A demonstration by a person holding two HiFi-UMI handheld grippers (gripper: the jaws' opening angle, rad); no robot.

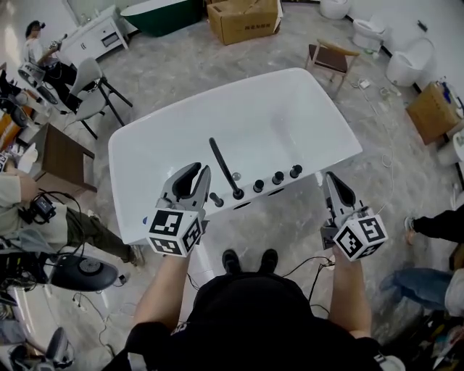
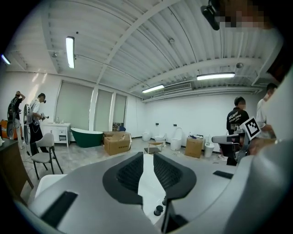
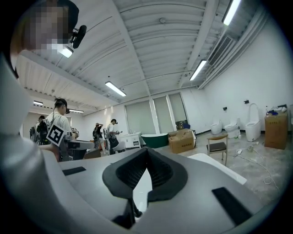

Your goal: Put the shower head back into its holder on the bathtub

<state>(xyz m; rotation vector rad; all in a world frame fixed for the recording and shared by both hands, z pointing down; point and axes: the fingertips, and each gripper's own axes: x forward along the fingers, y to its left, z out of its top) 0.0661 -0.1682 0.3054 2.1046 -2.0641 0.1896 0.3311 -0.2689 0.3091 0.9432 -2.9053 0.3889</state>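
Just ahead of the left gripper (image 1: pixel 201 169) and a little to the right of its fingertips, the black shower head (image 1: pixel 223 167) slants up over the white bathtub (image 1: pixel 304 109). Its lower end sits in the round black holder (image 1: pixel 238 193) on the tub's near rim, and neither gripper touches it. The left gripper is held over that rim with its fingers a narrow gap apart and nothing between them. In the left gripper view, the slit between the ribbed pads (image 2: pixel 130 172) shows only white tub and, low down, a small black knob (image 2: pixel 158 210). That knob (image 1: pixel 216 199) stands on the rim just beside the left gripper's inner finger. Three more black knobs (image 1: pixel 278 177) run in a row along the rim from the holder toward the right gripper (image 1: pixel 330 176), which is off the tub's near right corner, well apart from the shower head. The right gripper's fingers are together at the tips and hold nothing. In the right gripper view (image 3: pixel 147 149) the two pads meet at a point, with the tub's white edge beyond them. Far past both sets of fingertips, across the tub, a cardboard box (image 1: pixel 243 20) and a wooden chair (image 1: pixel 332 58) stand on the grey floor.
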